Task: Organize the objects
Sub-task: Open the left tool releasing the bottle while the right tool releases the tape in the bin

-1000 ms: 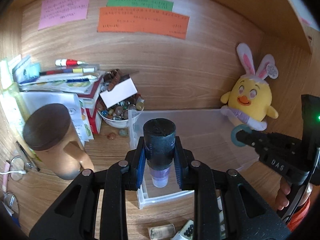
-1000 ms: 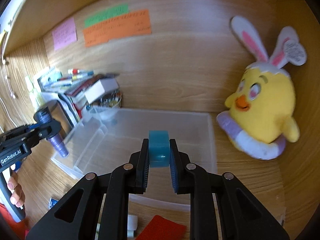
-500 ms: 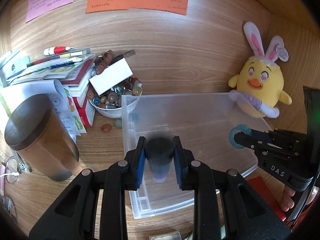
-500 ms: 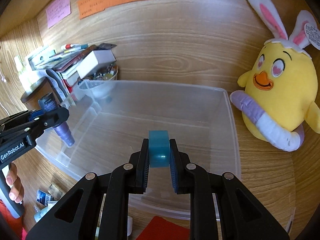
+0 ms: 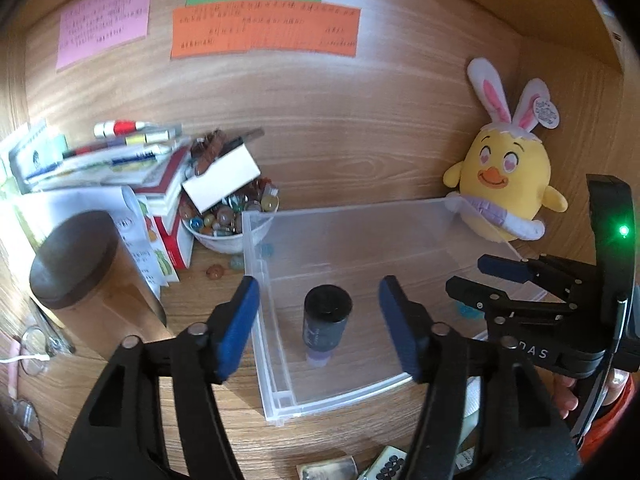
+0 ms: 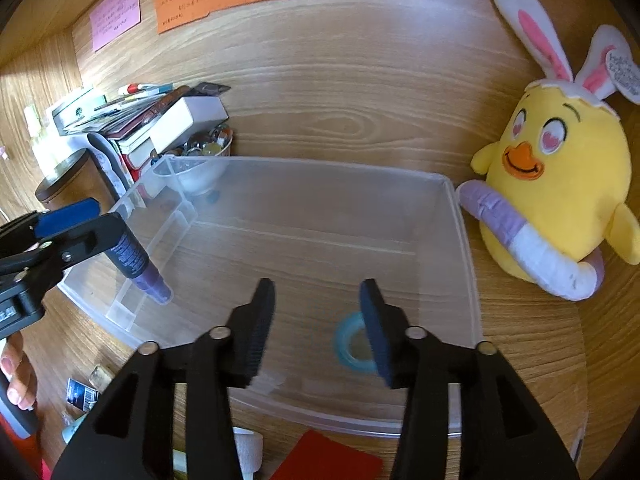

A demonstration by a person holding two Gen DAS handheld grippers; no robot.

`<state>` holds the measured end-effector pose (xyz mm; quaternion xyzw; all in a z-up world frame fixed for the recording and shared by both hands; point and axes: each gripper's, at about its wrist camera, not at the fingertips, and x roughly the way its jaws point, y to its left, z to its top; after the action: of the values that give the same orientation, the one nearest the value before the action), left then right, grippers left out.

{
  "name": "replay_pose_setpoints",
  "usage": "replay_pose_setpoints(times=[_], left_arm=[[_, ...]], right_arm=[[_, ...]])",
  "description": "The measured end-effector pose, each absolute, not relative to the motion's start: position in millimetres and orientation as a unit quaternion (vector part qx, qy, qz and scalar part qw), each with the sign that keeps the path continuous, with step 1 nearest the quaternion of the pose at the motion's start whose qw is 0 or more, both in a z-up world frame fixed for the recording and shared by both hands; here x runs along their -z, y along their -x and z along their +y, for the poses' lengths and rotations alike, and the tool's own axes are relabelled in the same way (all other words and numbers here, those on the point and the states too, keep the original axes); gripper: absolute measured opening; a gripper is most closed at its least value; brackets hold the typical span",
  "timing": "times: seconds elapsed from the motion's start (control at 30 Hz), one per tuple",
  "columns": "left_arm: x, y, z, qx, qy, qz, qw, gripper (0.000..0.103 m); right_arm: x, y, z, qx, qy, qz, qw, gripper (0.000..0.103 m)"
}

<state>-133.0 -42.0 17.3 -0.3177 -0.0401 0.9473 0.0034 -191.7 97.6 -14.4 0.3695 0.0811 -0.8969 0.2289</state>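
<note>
A clear plastic bin [image 5: 280, 360] [image 6: 460, 248] lies on the wooden desk. My left gripper [image 5: 316, 320] is open above its left end. A dark tube with a purple tip [image 5: 326, 322] is below the open jaws inside the bin; it also shows in the right wrist view [image 6: 138, 266], tilted. My right gripper [image 6: 316, 316] is open over the bin's right part. A teal tape roll [image 6: 352, 346] lies flat on the bin floor, partly behind my right finger. The right gripper [image 5: 480, 284] shows from the side in the left wrist view.
A yellow chick plush [image 6: 560, 184] sits right of the bin. A bowl of marbles [image 5: 228, 216], stacked books with pens [image 5: 120, 160] and a brown jar with a dark lid [image 5: 76, 264] stand left. Small items and a red card [image 6: 324, 460] lie in front.
Both grippers opened. The left let go of the dark tube and the right let go of the teal tape roll; both objects now are in the bin.
</note>
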Motion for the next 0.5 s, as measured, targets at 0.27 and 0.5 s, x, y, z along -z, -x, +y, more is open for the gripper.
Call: replay_pose_setpoints(times=[0.27, 0.5], left_arm=[[-31.4, 112.7, -39.6, -0.953, 0.301, -0.030, -0.003, 0.095], [-32.3, 91.6, -43.2, -0.951, 0.307, -0.039, 0.005, 0.100]], right_arm=[[-5.8, 177.4, 107.6, 0.911, -0.340, 0.082, 0.219, 0.069], [-18.4, 148.0, 123.3, 0.921, -0.314, 0.084, 0.214, 0.081]])
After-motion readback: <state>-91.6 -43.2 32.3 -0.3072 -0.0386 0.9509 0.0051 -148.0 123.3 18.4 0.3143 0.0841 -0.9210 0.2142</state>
